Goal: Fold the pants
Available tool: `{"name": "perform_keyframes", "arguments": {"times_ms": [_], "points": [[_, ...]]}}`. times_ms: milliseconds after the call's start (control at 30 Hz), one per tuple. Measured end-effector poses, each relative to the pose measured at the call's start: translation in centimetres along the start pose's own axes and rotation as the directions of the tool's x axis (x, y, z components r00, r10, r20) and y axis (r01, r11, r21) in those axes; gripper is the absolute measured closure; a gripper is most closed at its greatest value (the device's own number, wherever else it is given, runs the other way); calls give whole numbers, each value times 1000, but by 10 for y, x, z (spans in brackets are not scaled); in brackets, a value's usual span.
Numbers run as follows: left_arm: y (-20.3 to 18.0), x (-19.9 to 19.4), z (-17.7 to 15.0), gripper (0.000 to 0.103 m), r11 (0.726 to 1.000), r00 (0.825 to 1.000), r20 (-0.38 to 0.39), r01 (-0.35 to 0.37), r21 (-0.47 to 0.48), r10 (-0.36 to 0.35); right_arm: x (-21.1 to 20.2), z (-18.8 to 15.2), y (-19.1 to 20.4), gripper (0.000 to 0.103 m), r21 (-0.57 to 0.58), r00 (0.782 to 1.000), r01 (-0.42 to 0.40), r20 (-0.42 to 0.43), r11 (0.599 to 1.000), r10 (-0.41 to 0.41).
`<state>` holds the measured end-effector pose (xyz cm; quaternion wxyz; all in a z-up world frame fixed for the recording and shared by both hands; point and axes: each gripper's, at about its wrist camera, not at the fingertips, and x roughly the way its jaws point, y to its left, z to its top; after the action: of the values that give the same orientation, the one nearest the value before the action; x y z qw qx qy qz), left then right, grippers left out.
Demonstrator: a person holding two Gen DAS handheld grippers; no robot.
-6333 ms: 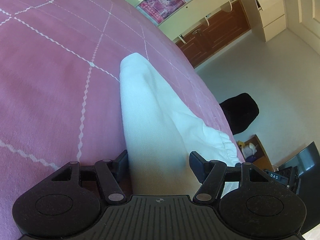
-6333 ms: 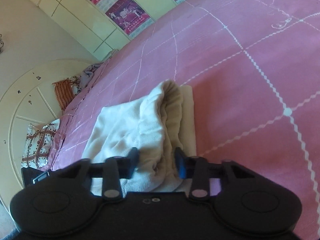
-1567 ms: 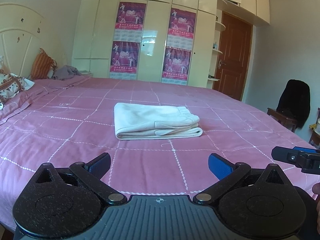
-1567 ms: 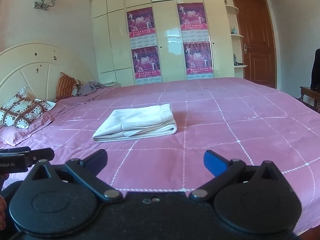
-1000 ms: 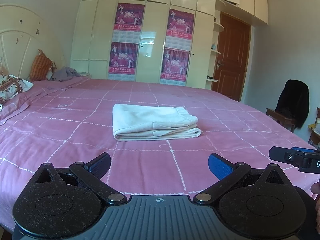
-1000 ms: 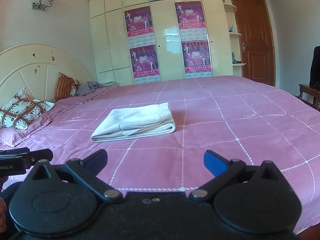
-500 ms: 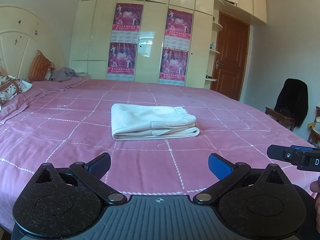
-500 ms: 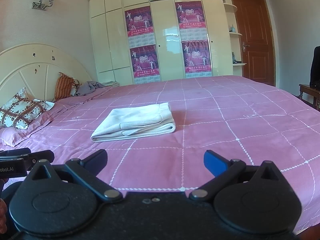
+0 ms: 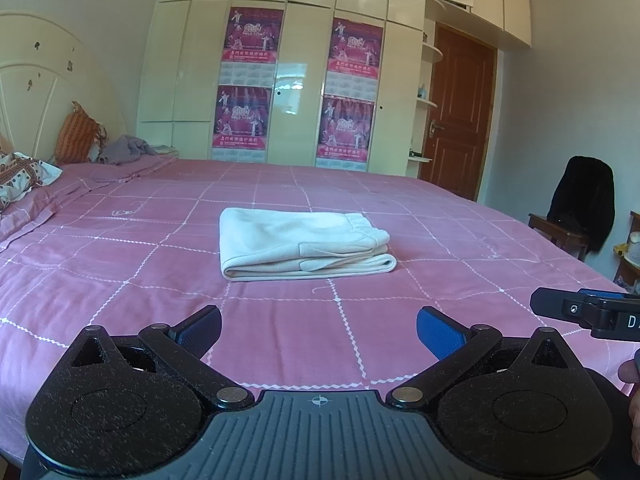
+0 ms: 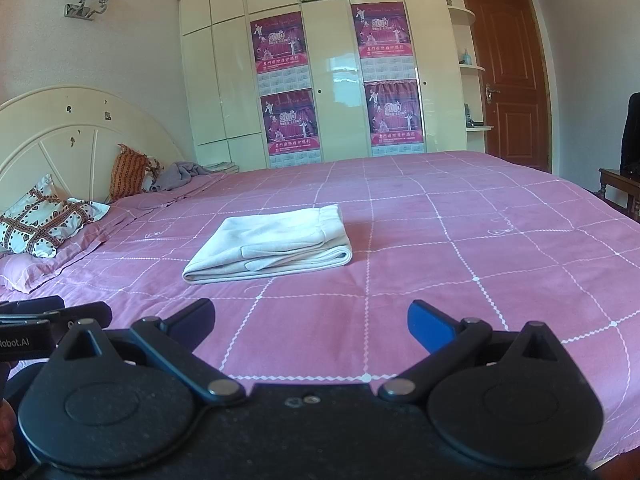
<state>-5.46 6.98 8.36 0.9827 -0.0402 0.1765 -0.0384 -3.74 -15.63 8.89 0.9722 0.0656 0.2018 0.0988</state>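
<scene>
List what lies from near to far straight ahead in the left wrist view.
left gripper → pink bedspread → folded white pants → wardrobe with posters

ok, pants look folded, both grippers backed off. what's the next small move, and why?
Probably none beyond resting both tools. The pants lie as a compact, layered rectangle on the pink bedspread, and the left gripper and right gripper are open, empty, well short of them.
</scene>
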Motion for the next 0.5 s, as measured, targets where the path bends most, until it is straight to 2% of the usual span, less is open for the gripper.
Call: {"name": "perform_keyframes", "arguments": {"times_ms": [500], "points": [[-1,-1,0,0,1000,1000,-1,1,-1,-1,0,0,0,0,0,1000,-1,0,1000,1]]}}
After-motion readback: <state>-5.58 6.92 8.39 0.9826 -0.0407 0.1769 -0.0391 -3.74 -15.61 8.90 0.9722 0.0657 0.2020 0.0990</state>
